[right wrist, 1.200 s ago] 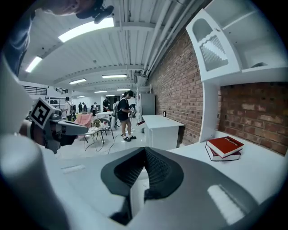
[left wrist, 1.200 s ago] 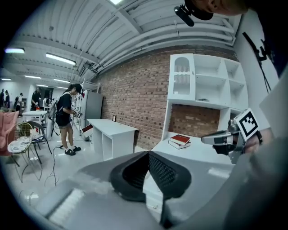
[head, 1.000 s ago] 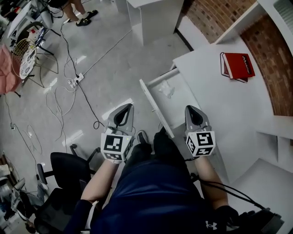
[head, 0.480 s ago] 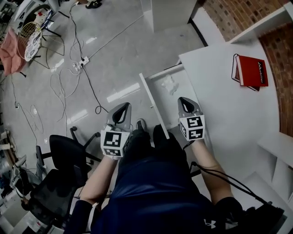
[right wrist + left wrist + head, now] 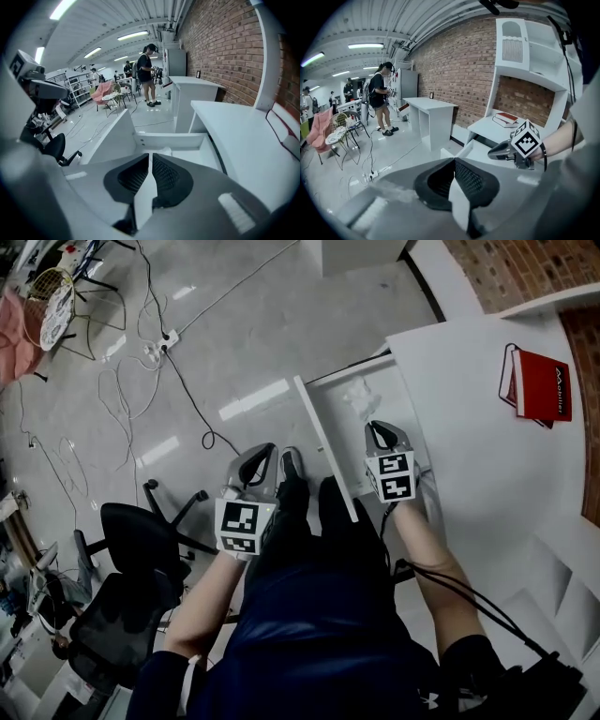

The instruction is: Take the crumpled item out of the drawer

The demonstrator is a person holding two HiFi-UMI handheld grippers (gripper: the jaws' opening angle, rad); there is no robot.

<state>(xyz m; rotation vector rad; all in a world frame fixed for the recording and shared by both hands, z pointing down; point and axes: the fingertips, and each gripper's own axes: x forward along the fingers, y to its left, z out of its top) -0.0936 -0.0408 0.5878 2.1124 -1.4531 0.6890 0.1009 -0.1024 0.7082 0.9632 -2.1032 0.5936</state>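
Jaws on my left gripper (image 5: 453, 160) meet tip to tip on nothing. It hangs beside my left knee, over the floor, much where it was a second ago. My right gripper (image 5: 376, 429) has travelled forward since then: it was back by the drawer's front corner and now sits above the open drawer (image 5: 323, 448). Its jaws are just starting to part, with a thin slit between the pads and nothing in it. Just beyond its tips lies the crumpled item (image 5: 360, 397), white, on the drawer floor towards the back wall. From above it looks slightly longer than wide, its long axis running roughly front to back along the drawer. It is small and pale against the white, though, so I wouldn't swear to that, and I can't make out any end that points. Past the drawer, the white desk (image 5: 469, 418) carries a red book (image 5: 541, 385), now further right in my view than before.
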